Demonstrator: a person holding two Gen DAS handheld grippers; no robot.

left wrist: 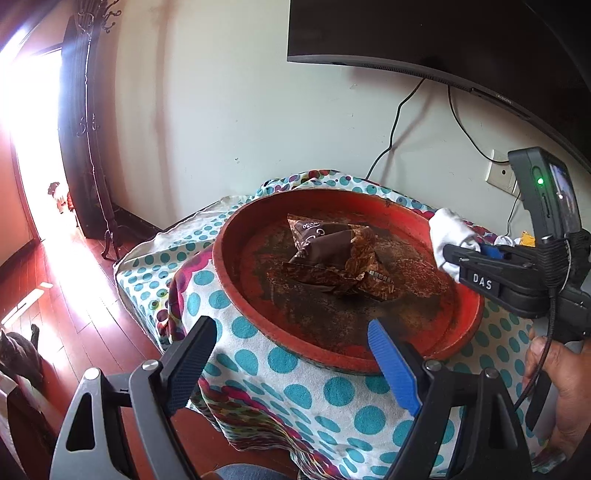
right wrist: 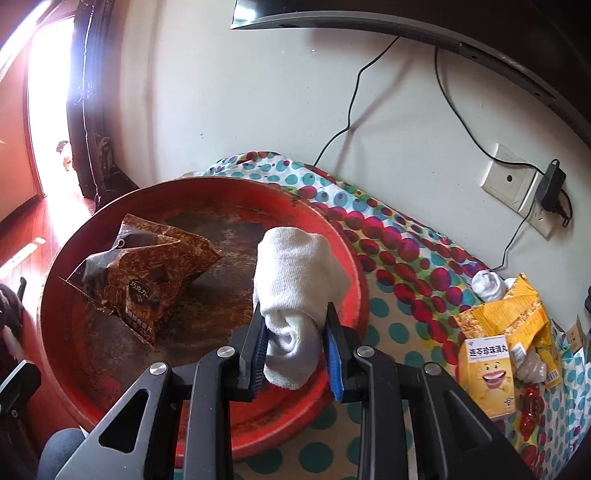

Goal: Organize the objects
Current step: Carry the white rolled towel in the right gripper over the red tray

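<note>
A big red round tray [left wrist: 236, 236] [right wrist: 354, 266] sits on a dotted cloth. Brown snack bags [left wrist: 340, 254] [right wrist: 147, 273] lie in it. My right gripper [right wrist: 295, 347] is shut on a rolled white sock [right wrist: 295, 280] and holds it over the tray's right side; in the left wrist view the sock [left wrist: 448, 232] hangs above the tray's right rim. My left gripper [left wrist: 291, 354] is open and empty, in front of the tray's near rim.
The table wears a dotted cloth [left wrist: 303, 398]. Yellow snack packs [right wrist: 502, 332], another white sock [right wrist: 487, 284] and a red wrapped sweet [right wrist: 530, 410] lie at the right. A monitor [left wrist: 424, 33], cables and a wall socket [right wrist: 513, 177] are behind. Wooden floor lies at left.
</note>
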